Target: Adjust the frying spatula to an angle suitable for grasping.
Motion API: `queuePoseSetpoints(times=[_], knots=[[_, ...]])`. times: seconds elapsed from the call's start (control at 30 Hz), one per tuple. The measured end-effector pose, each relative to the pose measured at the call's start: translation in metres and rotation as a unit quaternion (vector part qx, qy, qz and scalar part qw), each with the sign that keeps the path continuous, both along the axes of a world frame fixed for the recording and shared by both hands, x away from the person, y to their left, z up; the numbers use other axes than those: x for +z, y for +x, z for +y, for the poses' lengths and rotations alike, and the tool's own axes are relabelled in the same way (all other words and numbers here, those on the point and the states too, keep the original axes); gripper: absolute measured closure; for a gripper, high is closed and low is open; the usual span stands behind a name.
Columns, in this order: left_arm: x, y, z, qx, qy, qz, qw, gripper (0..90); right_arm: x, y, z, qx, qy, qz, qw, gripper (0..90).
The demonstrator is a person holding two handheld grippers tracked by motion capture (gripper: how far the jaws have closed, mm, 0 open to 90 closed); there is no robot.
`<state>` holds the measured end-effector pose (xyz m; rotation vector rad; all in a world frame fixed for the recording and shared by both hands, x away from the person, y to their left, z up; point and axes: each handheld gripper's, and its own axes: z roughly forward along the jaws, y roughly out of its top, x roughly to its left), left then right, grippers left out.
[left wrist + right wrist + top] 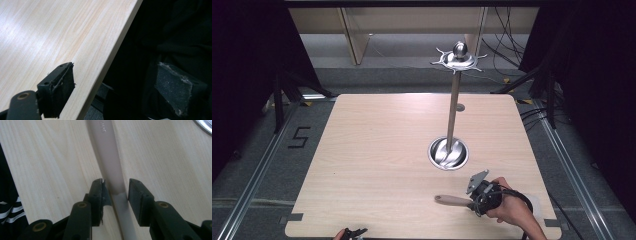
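A: What does the high view give that the others don't?

B: The whole pale wood-grain bench (377, 165), and a steel stand (453, 107): a thin upright pole rising from a round shiny base toward the bench's right, topped by a spiked disc with a ball. The right hand (512, 209) holds the right hand-held gripper (476, 201) near the front right edge, pointing left at a utensil (453, 201) lying flat on the bench.

A: And the right gripper view?

B: The close detail. The utensil's handle is smooth and beige, tapering, with small embossed lettering too blurred to read; nearer the camera it changes to a whiter section. It runs straight between the two black jaws. The left pad (106, 195) is frayed and touches the handle; the other jaw stands just beside it. The jaws are part closed around it, not clearly clamped.

A: The left one?

B: The left hand-held gripper (117, 87) hangs over the bench's front edge, jaws wide apart, holding nothing. One pad sits above the wood, the other over dark cloth.
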<state>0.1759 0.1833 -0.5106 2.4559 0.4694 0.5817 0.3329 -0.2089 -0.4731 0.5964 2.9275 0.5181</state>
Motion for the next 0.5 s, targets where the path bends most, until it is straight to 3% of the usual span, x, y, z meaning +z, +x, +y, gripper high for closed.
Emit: queuePoseSetpoints(times=[0.2, 0.27, 0.3, 0.37, 0.4, 0.47, 0.5], knots=[[-0.0003, -0.0001, -0.0001, -0.002, -0.001, 0.003, 1.0, 15.0, -0.0031, 0.0036, 0.0042, 0.003, -0.013, 0.007, 0.9999, 65.9], [-0.0004, -0.0002, -0.0002, -0.002, 0.0, 0.003, 1.0, 14.9, -0.0035, 0.0055, 0.0049, 0.005, -0.02, -0.002, 0.9998, 66.6], [-0.0004, -0.0002, -0.0002, -0.002, 0.0, 0.003, 1.0, 15.0, -0.0023, 0.0043, 0.0052, -0.007, -0.023, 0.002, 0.9997, 66.8], [0.0009, -0.0003, 0.0005, -0.004, 0.001, 0.007, 1.0, 15.0, -0.0019, 0.006, 0.0057, -0.005, -0.032, 0.01, 0.9994, 67.4], [0.0005, -0.0005, 0.0004, -0.003, -0.001, 0.005, 1.0, 15.0, -0.0022, 0.0078, 0.0056, 0.007, -0.033, 0.001, 0.9994, 67.6], [0.001, -0.0011, 0.0005, 0.0, 0.001, 0.001, 1.0, 14.9, -0.0002, 0.0051, 0.0076, -0.017, -0.049, 0.026, 0.9983, 69.0], [0.001, -0.0011, 0.0005, 0.0, 0.001, 0.001, 1.0, 14.9, -0.0002, 0.0051, 0.0076, -0.017, -0.049, 0.026, 0.9983, 69.0]])
